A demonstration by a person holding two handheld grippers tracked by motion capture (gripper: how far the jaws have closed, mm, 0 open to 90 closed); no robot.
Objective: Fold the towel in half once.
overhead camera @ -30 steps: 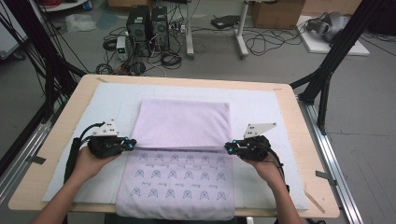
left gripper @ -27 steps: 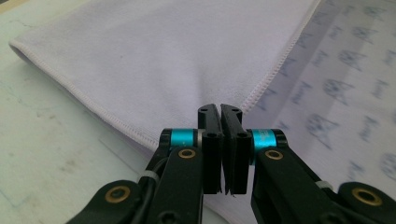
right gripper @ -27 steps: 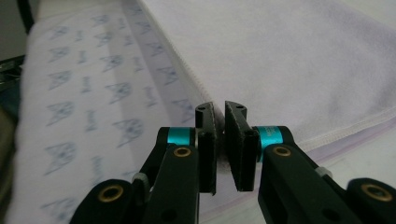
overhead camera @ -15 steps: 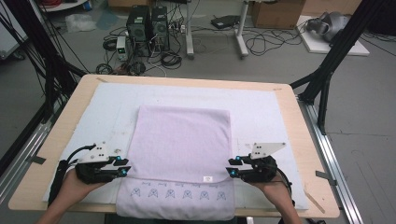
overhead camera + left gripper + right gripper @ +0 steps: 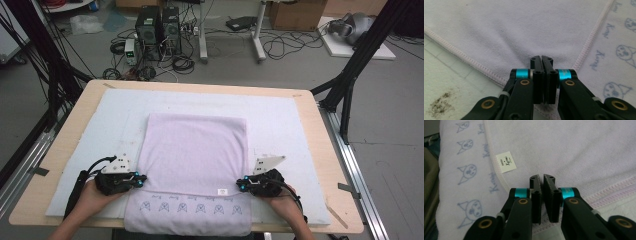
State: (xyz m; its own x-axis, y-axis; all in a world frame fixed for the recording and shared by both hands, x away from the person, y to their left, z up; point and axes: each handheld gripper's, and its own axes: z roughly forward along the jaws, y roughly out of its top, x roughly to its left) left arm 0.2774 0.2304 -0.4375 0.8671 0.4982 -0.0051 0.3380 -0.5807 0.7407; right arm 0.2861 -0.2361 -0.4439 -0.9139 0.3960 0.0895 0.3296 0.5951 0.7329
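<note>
A pale lilac towel (image 5: 195,145) lies folded on the white mat (image 5: 280,120). Its top layer covers most of the lower layer, and a strip printed with blue cat faces (image 5: 190,207) shows at the front edge. My left gripper (image 5: 142,178) (image 5: 541,58) is shut on the top layer's near left corner, where the cloth puckers at the jaw tips. At the near right corner my right gripper (image 5: 240,185) (image 5: 541,177) pinches the hem, its jaws a sliver apart, beside a small white label (image 5: 506,162).
The mat lies on a wooden table (image 5: 325,150) with metal rails along both sides. A dark stain (image 5: 441,105) marks the mat left of the towel. Black stand legs (image 5: 350,75), computers and cables are on the floor beyond the table.
Both grippers moved toward the person's side of the table, drawing the towel's top layer with them. It now covers most of the printed part.
</note>
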